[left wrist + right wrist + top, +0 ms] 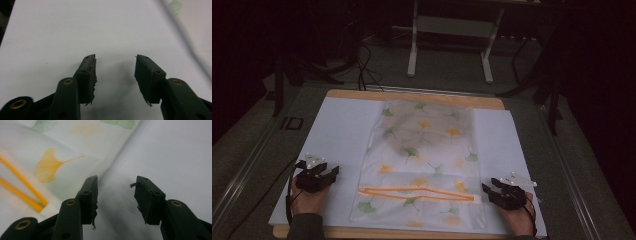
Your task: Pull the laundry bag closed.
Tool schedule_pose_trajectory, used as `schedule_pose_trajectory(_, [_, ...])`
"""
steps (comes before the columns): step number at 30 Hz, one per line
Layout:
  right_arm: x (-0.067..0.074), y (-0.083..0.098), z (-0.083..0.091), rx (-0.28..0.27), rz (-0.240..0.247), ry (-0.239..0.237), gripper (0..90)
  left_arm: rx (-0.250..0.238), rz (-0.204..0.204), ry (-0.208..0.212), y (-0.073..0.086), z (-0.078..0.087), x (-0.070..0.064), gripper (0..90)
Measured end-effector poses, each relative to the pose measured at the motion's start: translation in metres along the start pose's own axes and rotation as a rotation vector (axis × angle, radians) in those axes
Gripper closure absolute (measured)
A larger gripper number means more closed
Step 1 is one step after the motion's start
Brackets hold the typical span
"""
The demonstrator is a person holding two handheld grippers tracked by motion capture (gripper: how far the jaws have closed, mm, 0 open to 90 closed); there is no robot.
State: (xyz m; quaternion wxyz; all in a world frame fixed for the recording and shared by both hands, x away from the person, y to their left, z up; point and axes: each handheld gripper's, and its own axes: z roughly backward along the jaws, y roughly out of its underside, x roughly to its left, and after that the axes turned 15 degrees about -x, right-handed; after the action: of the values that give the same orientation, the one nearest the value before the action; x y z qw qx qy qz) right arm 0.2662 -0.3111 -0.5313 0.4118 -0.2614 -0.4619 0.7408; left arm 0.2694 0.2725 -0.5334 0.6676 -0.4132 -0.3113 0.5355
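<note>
- Your left gripper [328, 176] rests near the worktop's near-left corner, on the white sheet [337, 135] that covers the wooden worktop [412, 95]. Its black jaws are spread wide with nothing between them.
- In the left gripper view, the left gripper [115, 65] points over bare white sheet [62, 37]; the cloth's edge is a blur at the upper right.
- Your right gripper [490, 190] sits near the near-right corner, jaws likewise spread and pinching nothing.
- The thin white fabric bag printed with green and yellow ginkgo leaves [422, 160] lies flat down the middle of the worktop, reaching from the far edge almost to the near edge.
- Its orange zipper [417, 193] runs across the bag close to the near edge, between your two grippers.
- The left gripper is well apart from the bag's left edge; the right gripper is just beside its right edge, level with the zipper's end.
- In the right gripper view, the right gripper [116, 185] straddles white sheet [175, 157] just off the bag [75, 142], with the zipper [22, 190] at the left.
</note>
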Motion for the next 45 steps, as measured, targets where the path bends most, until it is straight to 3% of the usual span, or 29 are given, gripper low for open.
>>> schedule_pose_trajectory(3, [0.004, -0.002, 0.0, 0.01, 0.032, -0.016, 53.7, 0.0, -0.004, 0.037, -0.001, 0.005, 0.001, 55.3])
schedule_pose_trajectory(4, [0.009, -0.006, 0.0, 0.017, 0.051, -0.048, 53.7, -0.004, -0.005, 0.043, -0.002, 0.006, 0.0, 57.1])
schedule_pose_trajectory(9, [0.021, -0.019, 0.0, 0.03, 0.12, -0.094, 54.7, -0.008, 0.003, 0.097, -0.004, 0.011, 0.0, 57.9])
schedule_pose_trajectory(16, [0.036, -0.038, -0.008, 0.092, 0.187, -0.183, 61.3, -0.007, 0.0, 0.147, -0.007, 0.014, -0.002, 59.3])
schedule_pose_trajectory(23, [0.057, -0.064, -0.021, 0.141, 0.261, -0.281, 62.1, -0.004, 0.007, 0.191, -0.006, 0.016, -0.004, 60.4])
schedule_pose_trajectory(33, [0.095, -0.103, -0.04, 0.198, 0.445, -0.376, 61.6, -0.01, 0.035, 0.193, -0.005, 0.018, 0.003, 61.6])
schedule_pose_trajectory(39, [0.119, -0.121, -0.052, 0.227, 0.543, -0.431, 63.3, 0.01, -0.023, 0.181, -0.005, 0.018, -0.003, 62.2])
schedule_pose_trajectory(45, [0.139, -0.135, -0.064, 0.25, 0.592, -0.467, 63.0, 0.013, -0.014, 0.183, -0.004, 0.018, -0.004, 62.3])
